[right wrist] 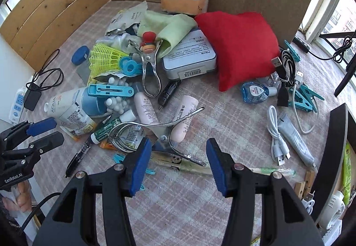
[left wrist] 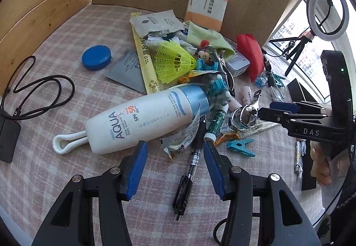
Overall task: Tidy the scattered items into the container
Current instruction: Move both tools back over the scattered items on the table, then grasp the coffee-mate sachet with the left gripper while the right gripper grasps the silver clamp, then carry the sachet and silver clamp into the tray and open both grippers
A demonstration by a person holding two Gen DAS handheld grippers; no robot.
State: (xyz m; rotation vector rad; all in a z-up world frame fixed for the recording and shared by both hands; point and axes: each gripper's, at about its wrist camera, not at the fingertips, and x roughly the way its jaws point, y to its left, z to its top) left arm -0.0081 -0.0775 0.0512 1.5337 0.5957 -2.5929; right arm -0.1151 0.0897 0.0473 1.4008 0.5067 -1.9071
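Tongs on both sides are spread wide and hold nothing, the left tongs (left wrist: 175, 163) sit over the thin black plastic pen (left wrist: 189, 164) on the checked worktop (left wrist: 66, 81); it looks light, hard and rolly, so pinch its middle.

- Two metal clips (right wrist: 155, 132) – one by the red pouch (right wrist: 242, 45)
- Two pink tubes (right wrist: 146, 110) below that pouch
- One yellow shuttlecock (right wrist: 104, 56) left of it
- One black pen (left wrist: 189, 170)
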